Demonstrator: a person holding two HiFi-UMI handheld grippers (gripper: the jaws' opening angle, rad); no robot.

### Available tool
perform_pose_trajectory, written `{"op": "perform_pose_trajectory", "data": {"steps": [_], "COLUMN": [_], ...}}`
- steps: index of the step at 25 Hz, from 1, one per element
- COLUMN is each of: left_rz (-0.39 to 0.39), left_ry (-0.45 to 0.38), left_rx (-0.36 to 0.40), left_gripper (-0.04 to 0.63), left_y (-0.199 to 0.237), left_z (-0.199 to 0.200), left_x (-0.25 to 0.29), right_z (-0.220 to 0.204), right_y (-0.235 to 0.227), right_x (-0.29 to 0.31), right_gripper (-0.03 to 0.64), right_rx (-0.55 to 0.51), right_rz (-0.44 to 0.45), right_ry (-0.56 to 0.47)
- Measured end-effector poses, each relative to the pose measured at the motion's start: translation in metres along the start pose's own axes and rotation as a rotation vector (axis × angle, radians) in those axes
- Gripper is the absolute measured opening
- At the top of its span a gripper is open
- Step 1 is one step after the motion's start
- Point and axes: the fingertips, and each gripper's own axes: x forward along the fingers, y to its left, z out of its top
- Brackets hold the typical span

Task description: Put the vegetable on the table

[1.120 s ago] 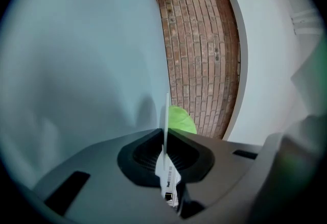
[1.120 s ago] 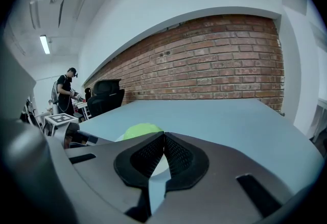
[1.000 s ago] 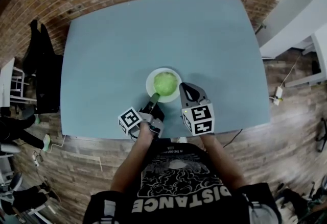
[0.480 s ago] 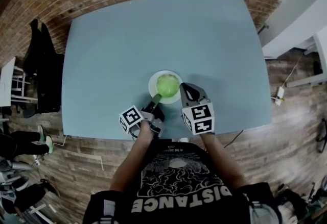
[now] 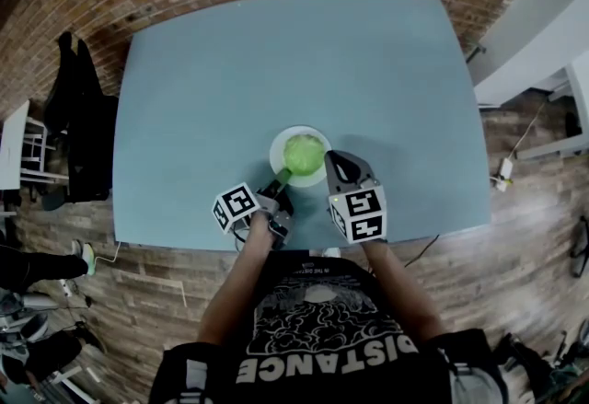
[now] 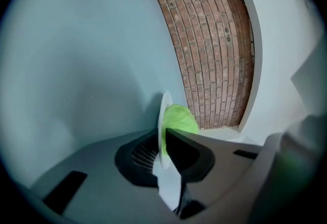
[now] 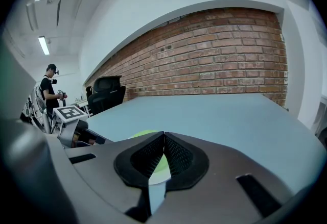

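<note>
Near the tabletop's (image 5: 276, 52) front edge, the left gripper (image 5: 281, 178) pinched the rim of the plate (image 5: 301, 130) bearing the vegetable (image 5: 303, 153). The right gripper's (image 5: 330, 157) jaws were pressed together.

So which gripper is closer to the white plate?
Left. The left gripper is shut on the plate's near rim; the right gripper, shut and empty, sits just beside its right edge.

The right gripper (image 7: 164, 135) has its closed jaws in front of the vegetable (image 7: 141, 134): only a green sliver shows over the left jaw and in the gap beneath the tips. From the left gripper (image 6: 164, 132), the plate (image 6: 164, 108) shows edge-on, its rim lost between the jaws, and the right jaw covers the vegetable's near side.
</note>
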Motion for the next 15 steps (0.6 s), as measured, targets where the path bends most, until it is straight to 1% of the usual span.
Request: {"op": "perform_pose_trajectory", "data": {"steps": [3, 8, 13, 15], "left_rz": [0.039, 0.140, 0.200, 0.225], "left_ry": [0.010, 0.048, 0.064, 0.066], "left_rx": [0.041, 0.137, 0.174, 0.202], "left_gripper": [0.026, 0.031, 0.038, 0.041], "left_y": [0.000, 0.009, 0.015, 0.016], "left_z": [0.000, -0.001, 0.001, 0.004], "left_x": [0.000, -0.001, -0.003, -0.004], "right_z": [-0.003, -0.004, -0.007, -0.007], "right_y": [0.000, 0.000, 0.001, 0.002], "right_x": [-0.001, -0.002, -0.003, -0.002], "right_gripper": [0.009, 0.009, 0.009, 0.009], "right_rx": [0.000, 0.002, -0.002, 0.000], "right_rz": [-0.003, -0.009, -0.015, -0.014], "right_ry": [0.005, 0.005, 0.012, 0.007]}}
